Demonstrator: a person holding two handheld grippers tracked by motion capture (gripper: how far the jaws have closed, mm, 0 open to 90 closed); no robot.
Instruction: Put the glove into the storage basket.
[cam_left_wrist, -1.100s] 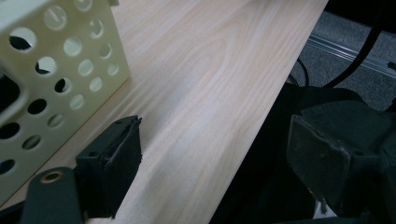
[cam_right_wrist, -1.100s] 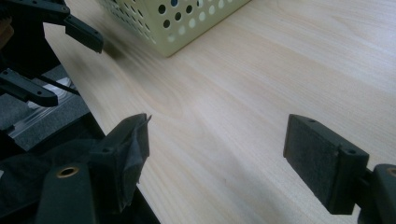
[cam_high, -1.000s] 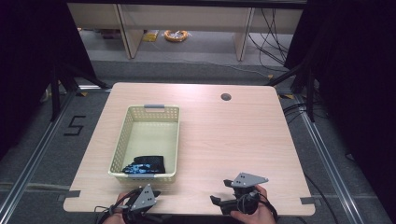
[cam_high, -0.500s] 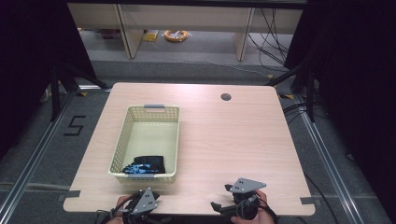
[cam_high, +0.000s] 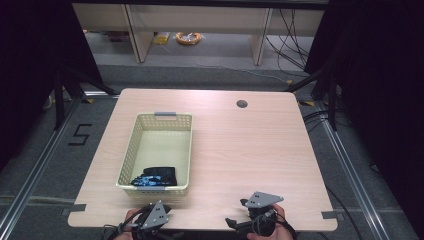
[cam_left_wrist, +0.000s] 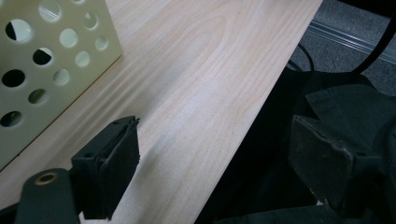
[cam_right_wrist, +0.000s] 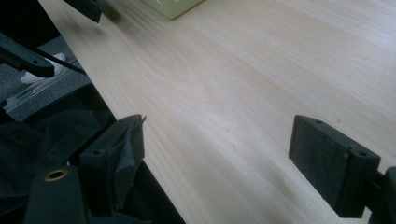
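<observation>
At the table's near edge (cam_high: 200, 227), the left tool (cam_high: 152, 217) and right tool (cam_high: 252, 222) sit in the person's hands, each with jaws spread wide and holding nothing. Just beyond the left tool stands a pale perforated basket (cam_high: 127, 160); a dark cloth item with blue markings (cam_high: 155, 176) lies in its near end, the rest of its floor bare. To the basket's right the light wood tabletop runs open to the far edge, where a round cable hole (cam_high: 242, 104) sits.
</observation>
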